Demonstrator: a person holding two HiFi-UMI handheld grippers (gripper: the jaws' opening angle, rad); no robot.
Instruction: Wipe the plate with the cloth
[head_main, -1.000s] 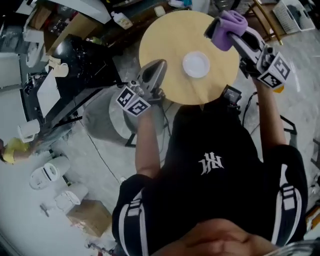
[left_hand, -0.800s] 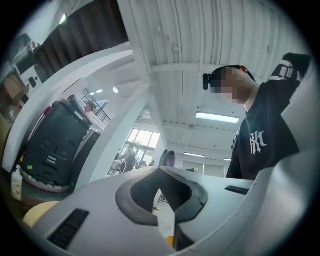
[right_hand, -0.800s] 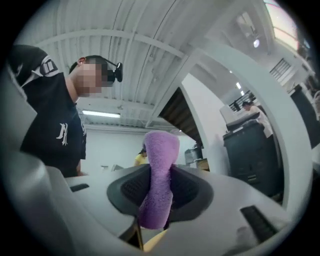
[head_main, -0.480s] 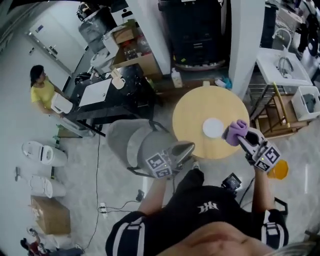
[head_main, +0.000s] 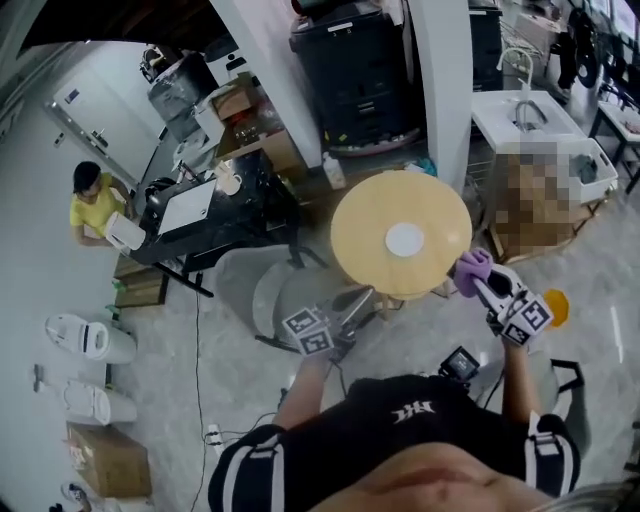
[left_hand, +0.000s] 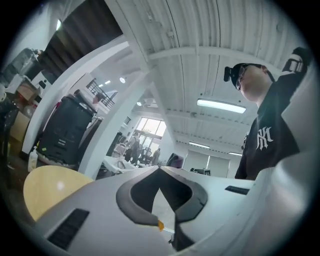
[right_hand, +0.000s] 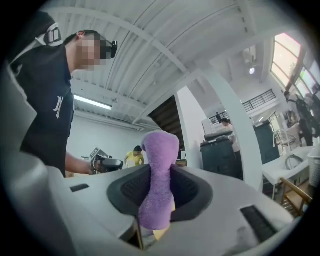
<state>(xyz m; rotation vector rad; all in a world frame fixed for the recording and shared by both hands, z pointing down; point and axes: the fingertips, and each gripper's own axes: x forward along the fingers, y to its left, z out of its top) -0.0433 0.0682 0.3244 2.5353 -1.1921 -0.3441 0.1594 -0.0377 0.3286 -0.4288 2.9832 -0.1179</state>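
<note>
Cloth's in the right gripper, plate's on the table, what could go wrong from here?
The plate lies unheld on the table, and the left gripper is shut and off it, so a wipe may push the plate across. The right gripper pinches the cloth into a narrow roll, so little cloth may meet the plate and the jaws might knock it.
</note>
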